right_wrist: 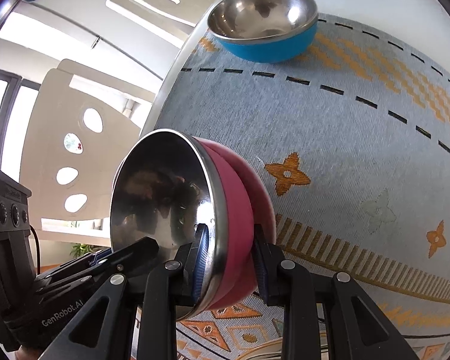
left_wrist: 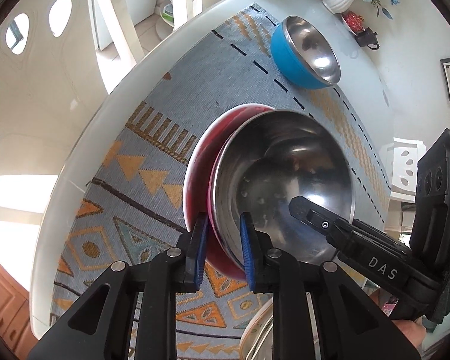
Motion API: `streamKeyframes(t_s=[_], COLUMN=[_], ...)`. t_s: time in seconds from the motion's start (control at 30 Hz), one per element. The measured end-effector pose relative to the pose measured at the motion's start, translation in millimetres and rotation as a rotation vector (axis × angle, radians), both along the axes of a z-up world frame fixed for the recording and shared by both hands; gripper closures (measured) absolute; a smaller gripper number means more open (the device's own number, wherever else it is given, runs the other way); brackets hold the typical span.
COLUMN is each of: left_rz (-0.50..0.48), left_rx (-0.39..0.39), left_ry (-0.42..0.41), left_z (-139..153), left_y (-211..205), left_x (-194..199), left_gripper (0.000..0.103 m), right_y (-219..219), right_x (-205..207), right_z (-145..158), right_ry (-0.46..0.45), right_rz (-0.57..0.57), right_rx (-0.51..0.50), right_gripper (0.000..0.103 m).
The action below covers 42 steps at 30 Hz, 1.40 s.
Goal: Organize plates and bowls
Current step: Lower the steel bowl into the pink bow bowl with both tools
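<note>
Gripping the pink bowl [left_wrist: 225,180] at its 7 o'clock rim, the left tool [left_wrist: 223,249] is clamping it narrowly. The right tool [right_wrist: 229,262] is pinching its opposite rim, holding it tilted above the surface [right_wrist: 360,162]. The blue bowl [left_wrist: 303,54] is sitting at 1 o'clock.

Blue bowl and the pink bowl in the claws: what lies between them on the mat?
Nothing: only bare patterned mat with a dashed black line separates the blue bowl from the pink bowl gripped by both claws, clearest in the right wrist view.
</note>
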State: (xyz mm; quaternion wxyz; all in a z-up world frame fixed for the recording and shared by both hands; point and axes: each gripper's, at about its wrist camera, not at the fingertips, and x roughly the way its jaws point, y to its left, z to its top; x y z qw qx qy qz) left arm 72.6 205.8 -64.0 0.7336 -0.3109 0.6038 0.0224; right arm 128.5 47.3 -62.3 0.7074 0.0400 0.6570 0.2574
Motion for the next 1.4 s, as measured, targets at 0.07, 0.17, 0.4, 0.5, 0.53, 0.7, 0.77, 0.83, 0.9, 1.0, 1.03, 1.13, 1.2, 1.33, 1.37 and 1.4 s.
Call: streamKeyframes(t_s=[0.07,0.17,0.4,0.5,0.53,0.7,0.77,0.83,0.9,1.0,1.03,1.13,1.2,1.33,1.37,1.4], left_rz=[-0.007,-0.012,-0.050,-0.051,-0.054,-0.075,-0.073,-0.073,-0.073,-0.073,-0.075,-0.086,-0.103,-0.142,-0.146,-0.145], left_rx=[0.026,0.053,0.089,0.100,0.106,0.142,0.147,0.154,0.155,0.157,0.160,0.152,0.156,0.164,0.168,0.173], left_ry=[-0.006,-0.008,-0.002,-0.001,-0.001,-0.004,-0.004,-0.004,-0.005,-0.009,-0.009,-0.002,0.002,0.012,0.014,0.015], left_z=[3,7,10,12,13,15,16,16,18,21,21,21,21,18,18,18], left_y=[-2,-3,-8,-10,-10,-15,-15,-16,-16,-17,-17,-19,-22,-28,-29,-29], left_x=[1,2,6,5,5,5,5,5,4,2,2,1,-1,-7,-8,-8], left_gripper=[0.083,0.082,0.079,0.079,0.079,0.078,0.078,0.078,0.078,0.078,0.077,0.077,0.077,0.077,0.077,0.075], right_y=[-1,-3,-4,-5,-6,-8,-8,-9,-11,-17,-18,-22,-22,-20,-20,-19], right_x=[0,-1,-1,-1,-1,-2,-2,-2,-3,-4,-5,-7,-7,-10,-10,-10], right_z=[1,3,9,11,12,16,16,17,19,26,27,28,27,21,19,17], right_ry=[0.001,0.000,-0.019,-0.020,-0.020,-0.029,-0.030,-0.030,-0.030,-0.042,-0.046,-0.041,-0.032,-0.005,0.001,0.009], right_rz=[0.000,0.000,0.004,0.001,-0.001,-0.001,0.003,0.004,-0.001,-0.005,-0.004,0.000,0.007,0.016,0.015,0.015], right_rx=[-0.003,0.000,-0.011,-0.006,-0.004,-0.008,-0.011,-0.010,-0.005,-0.006,-0.007,-0.007,-0.003,-0.003,0.000,0.000], right_gripper=[0.076,0.076,0.076,0.076,0.076,0.076,0.076,0.076,0.076,0.076,0.076,0.076,0.076,0.076,0.076,0.076])
